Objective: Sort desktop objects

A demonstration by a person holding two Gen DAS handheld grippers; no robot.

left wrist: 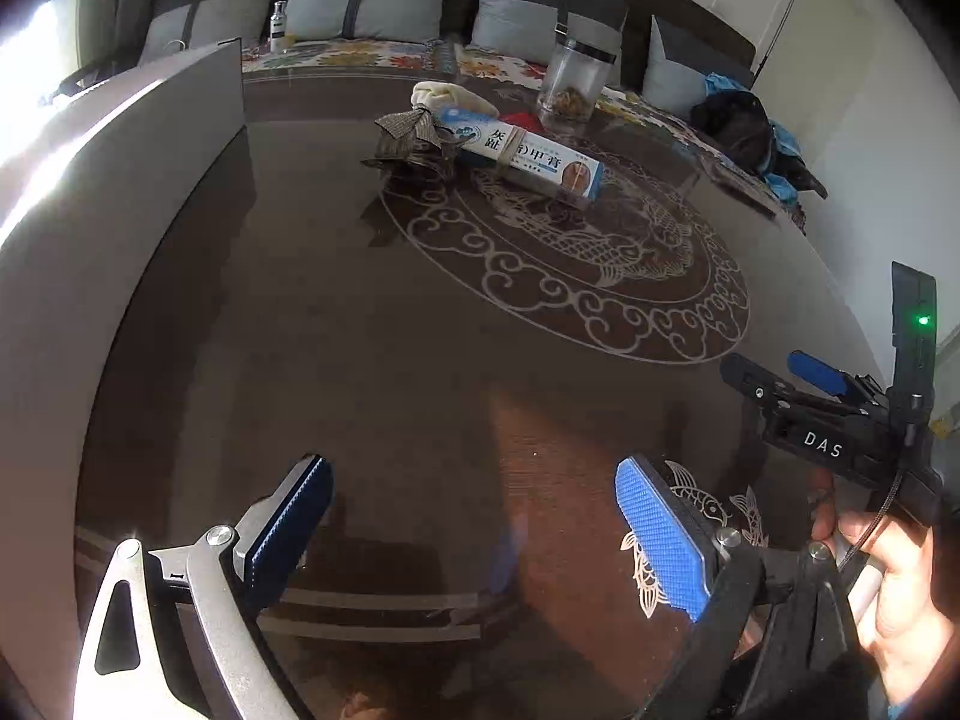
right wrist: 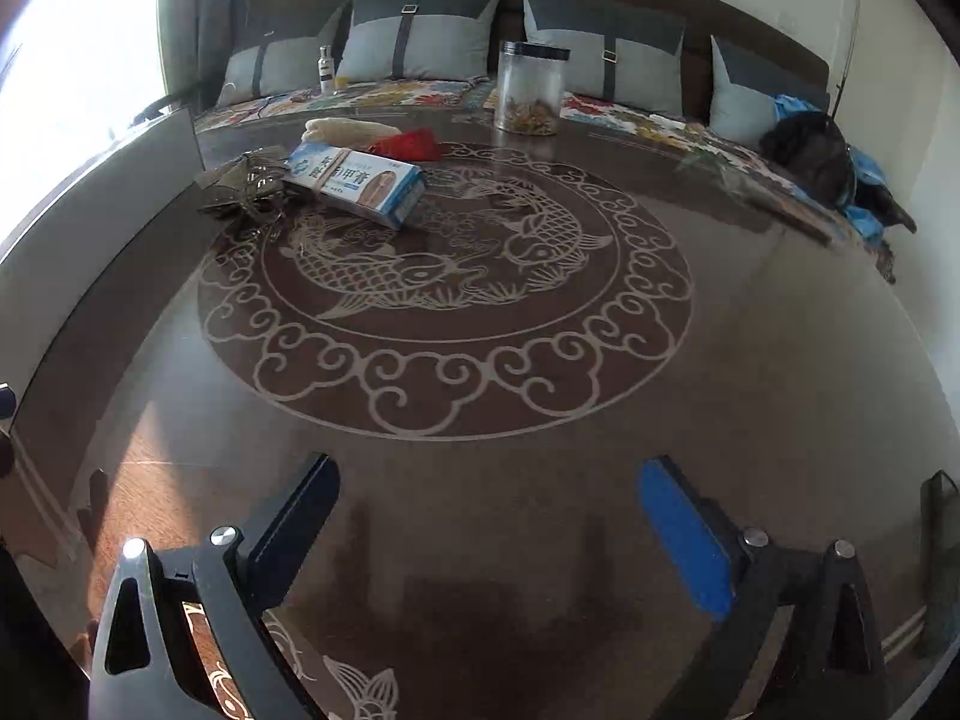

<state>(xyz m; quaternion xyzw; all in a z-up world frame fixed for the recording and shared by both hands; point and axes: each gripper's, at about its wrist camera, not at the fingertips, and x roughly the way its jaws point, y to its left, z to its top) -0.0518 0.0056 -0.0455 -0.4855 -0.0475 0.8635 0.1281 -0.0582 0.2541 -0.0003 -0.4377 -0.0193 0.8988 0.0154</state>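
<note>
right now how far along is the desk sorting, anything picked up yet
Nothing looks sorted yet. The blue and white box, the checked cloth bundle, the cream cloth, the red item and the clear jar all sit on the table. In hand: nothing; left gripper and right gripper are open and empty. All the sorting remains.

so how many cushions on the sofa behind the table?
4, in a row along the backrest: far-left cushion, second cushion, third cushion, far-right cushion beside the dark bundle. More could be hidden beyond the frame edges.
</note>
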